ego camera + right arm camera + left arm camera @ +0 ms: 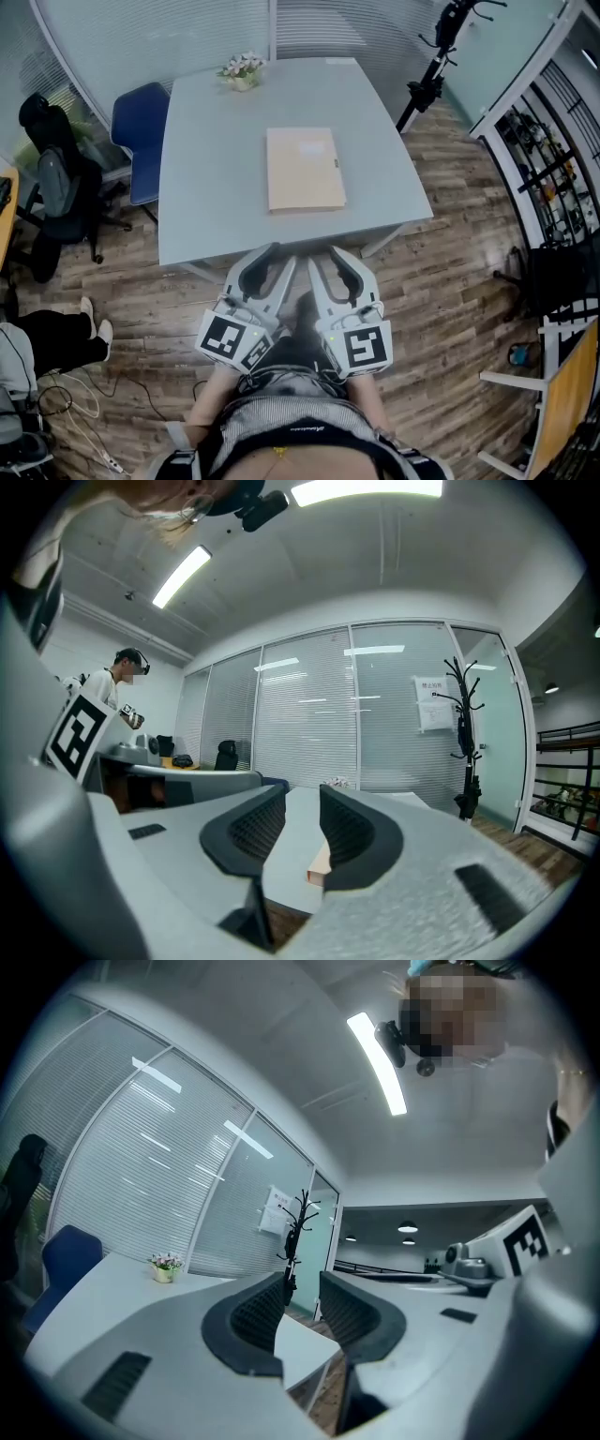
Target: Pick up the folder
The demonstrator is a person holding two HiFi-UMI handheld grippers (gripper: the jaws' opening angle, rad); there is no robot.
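The tan folder [306,169] lies flat in the middle of the grey table [206,187]. Both grippers hang side by side in front of the table's near edge, pointing level toward it, short of the folder. The left gripper [278,259] is open, its jaws a small way apart with nothing between them. The right gripper [328,259] stands the same, open and empty. In the left gripper view the left gripper [302,1303] frames the table's corner [302,1352]. In the right gripper view the right gripper [302,829] frames the tabletop and the folder's near edge [321,864].
A small flower pot [242,71] sits at the table's far edge. A blue chair [139,131] and a black office chair [56,197] stand to the left, a black stand [433,66] at the far right. Shelving [553,169] lines the right side. Cables [66,403] lie on the floor.
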